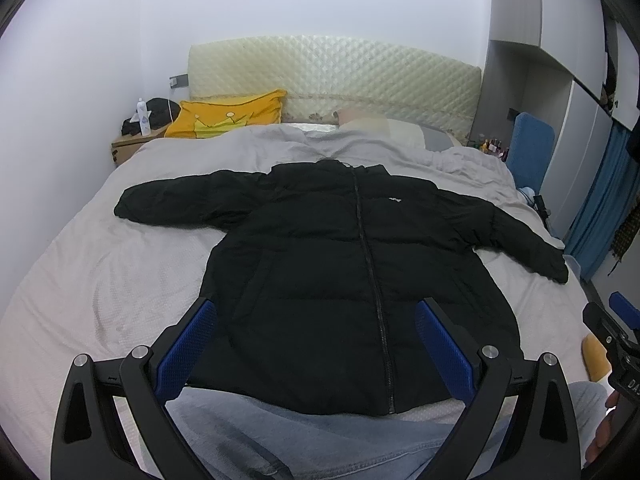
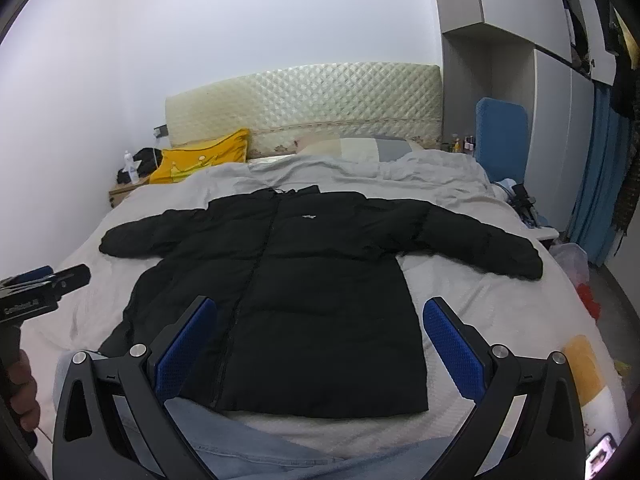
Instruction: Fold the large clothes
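Both tools, left and right, hang spread wide and empty above the jacket ahead. Its puffy, slick fabric may slip from a shallow pinch, or a grabbed sleeve could drag the bedsheet along.

Black puffer jacket lay flat on the bed, zipped, both sleeves spread. Right tongs hung above its hem, jaws wide apart, empty. Left tongs showed at the left edge, in a hand.
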A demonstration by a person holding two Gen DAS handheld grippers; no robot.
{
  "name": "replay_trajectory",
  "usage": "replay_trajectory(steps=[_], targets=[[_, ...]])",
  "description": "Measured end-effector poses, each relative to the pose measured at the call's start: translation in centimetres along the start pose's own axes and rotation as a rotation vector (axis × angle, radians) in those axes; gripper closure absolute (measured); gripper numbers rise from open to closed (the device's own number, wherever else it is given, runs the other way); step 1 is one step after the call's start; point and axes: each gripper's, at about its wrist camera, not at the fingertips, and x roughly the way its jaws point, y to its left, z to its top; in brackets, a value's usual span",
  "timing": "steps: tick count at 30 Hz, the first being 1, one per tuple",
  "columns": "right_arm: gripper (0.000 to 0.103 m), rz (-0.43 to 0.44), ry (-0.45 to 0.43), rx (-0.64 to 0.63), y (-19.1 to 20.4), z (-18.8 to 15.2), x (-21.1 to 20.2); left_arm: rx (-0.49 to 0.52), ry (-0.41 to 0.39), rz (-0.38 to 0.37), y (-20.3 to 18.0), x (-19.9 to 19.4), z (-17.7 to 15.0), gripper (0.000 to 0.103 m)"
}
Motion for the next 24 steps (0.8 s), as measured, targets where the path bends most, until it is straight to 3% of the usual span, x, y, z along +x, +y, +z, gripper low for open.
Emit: replay_trajectory(steps=[11, 17, 24], targets=[[0.000, 0.006, 0.020, 0.007, -0.7, 0.3, 2.4, 0.029, 0.015, -0.018, 0.0, 3.7, 1.2, 0.003], [0.000, 0.012, -0.015, 0.059, -2.6, 0.9, 4.3, 0.040, 0.007, -0.017, 0.0, 7.3, 2.7, 0.003], [0.000, -0.032, -0.024, 0.088, -6.0, 2.0, 7.8, 0.014, -0.059, -0.070, 0.9, 11.8, 4.0, 0.003]])
